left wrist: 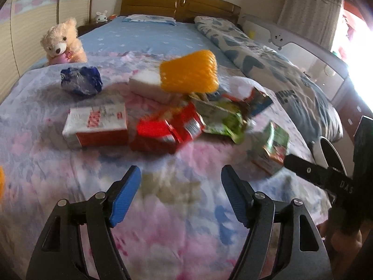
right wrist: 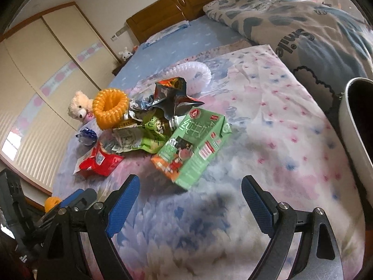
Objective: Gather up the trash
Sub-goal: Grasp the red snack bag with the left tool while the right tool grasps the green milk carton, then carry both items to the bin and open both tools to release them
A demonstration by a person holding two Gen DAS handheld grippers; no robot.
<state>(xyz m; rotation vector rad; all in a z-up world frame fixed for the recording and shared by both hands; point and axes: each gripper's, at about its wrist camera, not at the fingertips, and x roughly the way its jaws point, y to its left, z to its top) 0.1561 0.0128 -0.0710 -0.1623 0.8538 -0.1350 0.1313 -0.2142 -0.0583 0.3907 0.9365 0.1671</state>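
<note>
A pile of trash lies on the flowered bedspread. In the left wrist view I see a white and red carton [left wrist: 96, 126], a red wrapper [left wrist: 165, 130], a green wrapper [left wrist: 221, 119], an orange foam net [left wrist: 188, 71], a blue crumpled wrapper [left wrist: 81, 81] and a green carton [left wrist: 272, 148]. My left gripper [left wrist: 180, 194] is open and empty, short of the red wrapper. In the right wrist view the green carton [right wrist: 193, 149] lies just ahead of my open, empty right gripper [right wrist: 190, 206]. Behind it are the green wrapper [right wrist: 144, 135], the orange net [right wrist: 110, 107] and the red wrapper [right wrist: 100, 161].
A teddy bear [left wrist: 61, 42] sits at the bed's left edge. A folded blue-patterned quilt [left wrist: 268, 65] lies along the right side. A white bin [right wrist: 356, 126] stands at the right, seen by its rim. A wooden headboard [left wrist: 179, 2] and a wardrobe [right wrist: 35, 70] are behind.
</note>
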